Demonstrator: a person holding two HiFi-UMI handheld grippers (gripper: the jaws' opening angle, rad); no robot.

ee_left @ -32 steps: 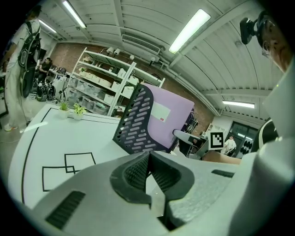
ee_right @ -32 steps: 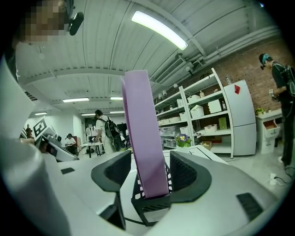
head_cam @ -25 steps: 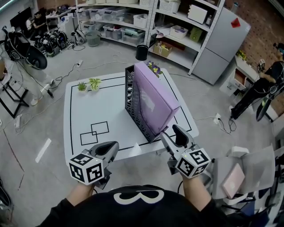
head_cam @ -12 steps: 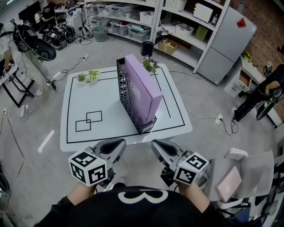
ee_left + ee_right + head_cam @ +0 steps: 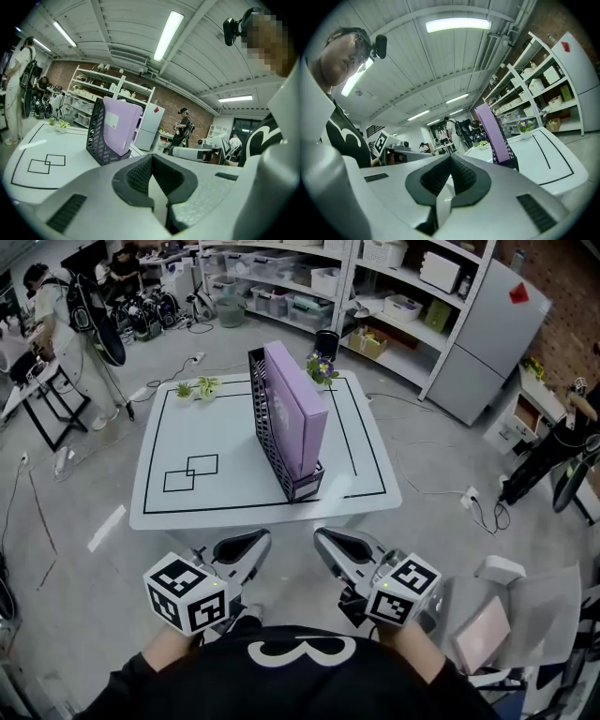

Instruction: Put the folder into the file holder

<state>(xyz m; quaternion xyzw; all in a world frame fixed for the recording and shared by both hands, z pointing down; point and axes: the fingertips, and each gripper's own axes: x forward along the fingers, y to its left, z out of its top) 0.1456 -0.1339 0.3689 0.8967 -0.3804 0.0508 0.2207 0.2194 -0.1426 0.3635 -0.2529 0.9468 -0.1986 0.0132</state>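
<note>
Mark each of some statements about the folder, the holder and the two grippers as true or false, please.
1. The purple folder stands upright in the black file holder. True.
2. The right gripper holds the folder. False: its jaws are shut on nothing, and it is short of the table's near edge.
3. The left gripper has its jaws together with nothing between them. True.
4. The file holder lies on the floor. False: it stands on the white table.
5. The holder covers the two drawn squares. False: they lie bare, to the holder's left in the head view.
</note>
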